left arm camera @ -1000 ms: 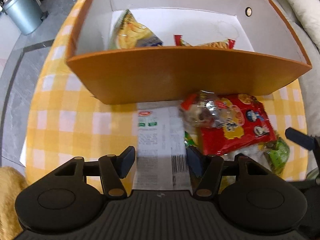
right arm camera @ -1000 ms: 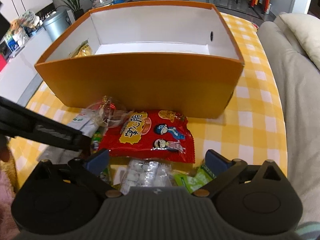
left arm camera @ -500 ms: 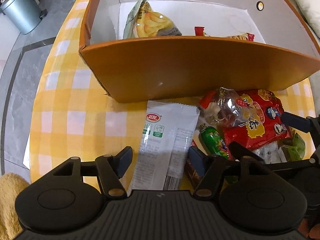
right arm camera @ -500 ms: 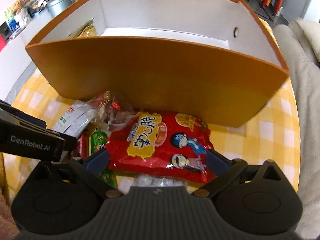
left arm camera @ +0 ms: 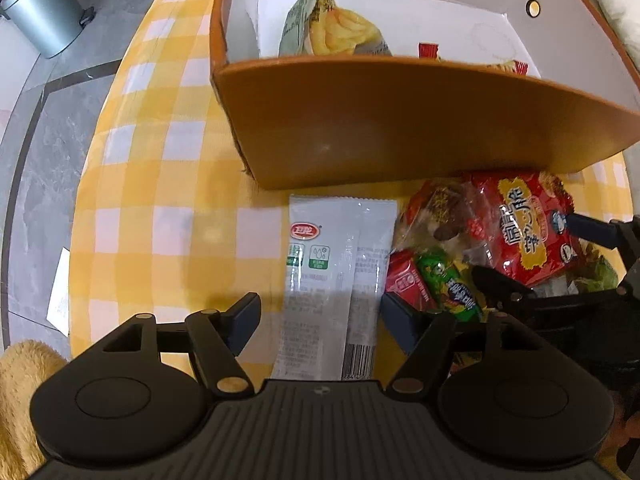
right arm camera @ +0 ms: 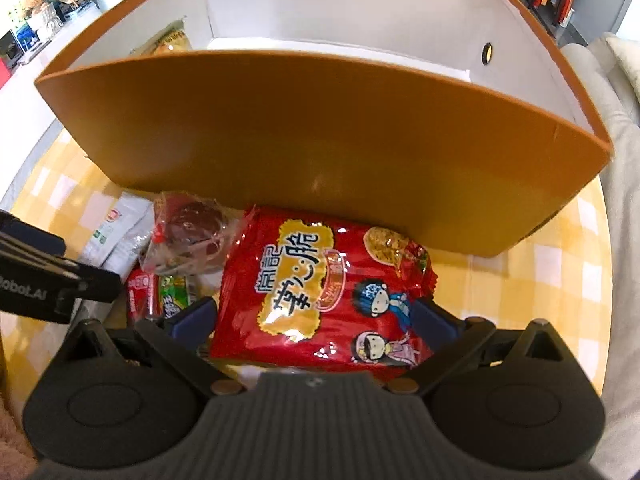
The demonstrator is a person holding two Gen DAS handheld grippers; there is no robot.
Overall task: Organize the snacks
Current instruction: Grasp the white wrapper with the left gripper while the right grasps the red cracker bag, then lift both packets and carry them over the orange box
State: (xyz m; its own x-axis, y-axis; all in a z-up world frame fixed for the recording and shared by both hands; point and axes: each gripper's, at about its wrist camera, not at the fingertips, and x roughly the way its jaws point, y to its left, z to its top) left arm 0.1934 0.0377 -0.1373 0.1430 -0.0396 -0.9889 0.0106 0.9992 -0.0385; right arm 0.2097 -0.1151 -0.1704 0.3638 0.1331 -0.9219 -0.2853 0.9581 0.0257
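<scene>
An orange box with white inside stands on the yellow checked cloth; it also shows in the right wrist view. It holds a yellow chip bag and a red packet. My left gripper is open, its fingers either side of a white-grey sachet lying flat. My right gripper is open, low over a red snack bag, fingers at its two sides; the bag also shows in the left wrist view. A clear bag of dark sweets lies beside it.
A small red packet and a green packet lie between the sachet and the red bag. A grey bin stands on the floor at left. A sofa cushion lies at right. The table edge runs along the left.
Both grippers have moved forward and lower over the snacks. The left one has shifted left, so the sachet lies between its fingers. The right one now brackets the red bag.
</scene>
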